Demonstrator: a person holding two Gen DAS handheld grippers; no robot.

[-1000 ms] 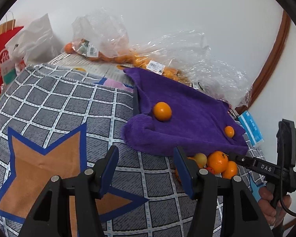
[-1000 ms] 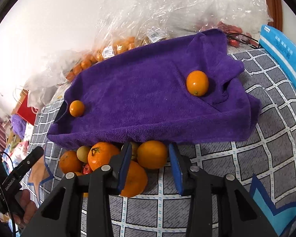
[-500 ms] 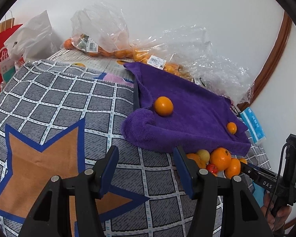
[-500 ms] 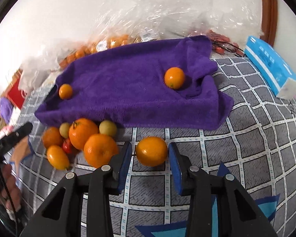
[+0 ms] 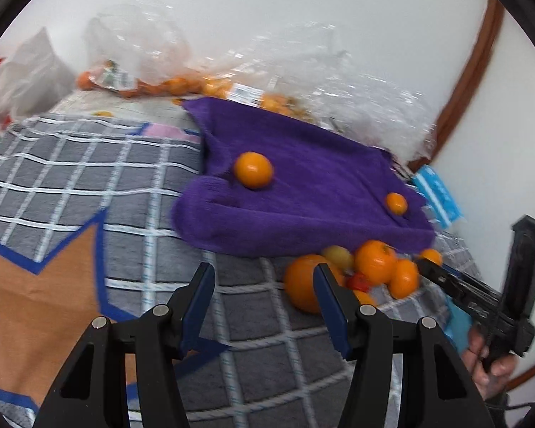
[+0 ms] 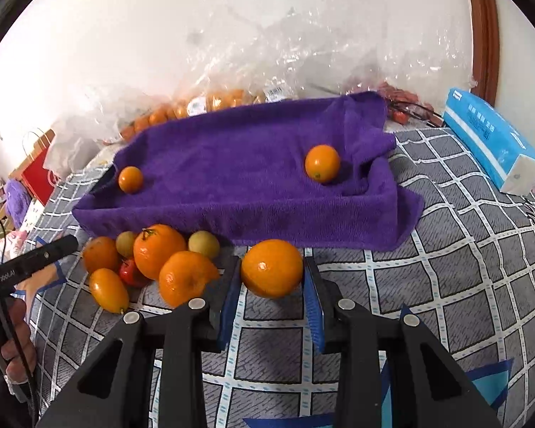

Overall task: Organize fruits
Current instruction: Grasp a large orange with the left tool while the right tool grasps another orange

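Grey quilted bedspread (image 6: 463, 249) showing a white grid and an orange star outlined in blue (image 5: 42, 285). Purple terry towel (image 6: 239, 178) showing one solid colour. Round orange citrus fruits (image 6: 271, 267) showing glossy orange; two small round fruits (image 6: 203, 243) showing pale yellow-green; one small fruit (image 6: 130, 273) showing red. Rectangular tissue pack (image 6: 488, 139) showing light blue with a white end. Paper bag (image 6: 35, 174) showing red. Gripper pads (image 6: 312, 306) showing blue on black arms.
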